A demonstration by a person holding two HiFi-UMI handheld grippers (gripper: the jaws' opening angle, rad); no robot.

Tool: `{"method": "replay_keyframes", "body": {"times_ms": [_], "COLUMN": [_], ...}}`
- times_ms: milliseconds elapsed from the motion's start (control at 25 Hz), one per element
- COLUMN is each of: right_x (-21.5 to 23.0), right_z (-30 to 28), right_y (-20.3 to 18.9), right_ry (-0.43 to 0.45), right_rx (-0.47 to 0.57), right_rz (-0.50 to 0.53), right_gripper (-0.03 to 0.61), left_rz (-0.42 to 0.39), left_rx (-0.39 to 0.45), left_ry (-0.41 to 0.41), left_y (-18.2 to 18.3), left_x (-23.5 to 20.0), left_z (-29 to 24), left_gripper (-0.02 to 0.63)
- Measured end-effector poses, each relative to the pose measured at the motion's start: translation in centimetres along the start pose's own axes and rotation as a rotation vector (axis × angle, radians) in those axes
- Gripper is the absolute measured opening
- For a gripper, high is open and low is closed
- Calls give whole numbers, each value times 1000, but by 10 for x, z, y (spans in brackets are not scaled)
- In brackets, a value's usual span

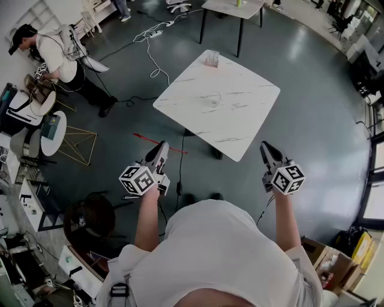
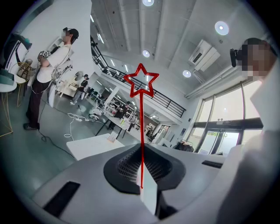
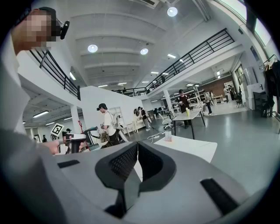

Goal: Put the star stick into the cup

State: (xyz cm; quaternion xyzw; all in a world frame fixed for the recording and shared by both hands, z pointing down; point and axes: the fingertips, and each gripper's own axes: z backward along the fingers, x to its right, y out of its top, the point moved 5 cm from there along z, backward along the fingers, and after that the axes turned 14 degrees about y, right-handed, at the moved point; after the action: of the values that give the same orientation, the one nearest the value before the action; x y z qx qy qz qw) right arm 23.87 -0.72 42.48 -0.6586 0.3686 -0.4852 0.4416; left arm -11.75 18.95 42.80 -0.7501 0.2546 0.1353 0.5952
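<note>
The star stick is a thin red rod with an outlined red star at its end. My left gripper is shut on the rod, which runs crosswise through the jaws in the head view and stands straight up from my left gripper in its own view. The cup is small and clear and stands at the far corner of the white marble table; it also shows as the cup and the cup. My right gripper hovers short of the table's near edge, with my right gripper shut on nothing.
A small pale round thing lies mid-table. A person stands far left by round side tables. White cables trail on the floor beyond the table. A second table stands behind. Cardboard boxes sit lower right.
</note>
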Motion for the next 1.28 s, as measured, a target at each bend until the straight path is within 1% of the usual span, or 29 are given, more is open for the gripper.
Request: {"method": "replay_keyframes", "body": {"times_ms": [320, 800, 1000, 1280], "right_x": [-4, 2, 11, 33], "right_z": [-1, 5, 9, 17], "right_y": [-5, -7, -13, -22], "right_ry": [2, 9, 5, 45], "right_rx": [2, -4, -28, -59], "right_rz": [-5, -7, -28, -52], "right_gripper": [26, 26, 26, 28], "left_rz": [8, 4, 5, 18], "left_rx": [-1, -7, -5, 8], "left_ry": [3, 7, 22, 49], "left_y": [-4, -7, -14, -31], "left_x": [-5, 6, 10, 29], "left_z": [4, 1, 0, -1], "left_gripper": [25, 25, 25, 25]}}
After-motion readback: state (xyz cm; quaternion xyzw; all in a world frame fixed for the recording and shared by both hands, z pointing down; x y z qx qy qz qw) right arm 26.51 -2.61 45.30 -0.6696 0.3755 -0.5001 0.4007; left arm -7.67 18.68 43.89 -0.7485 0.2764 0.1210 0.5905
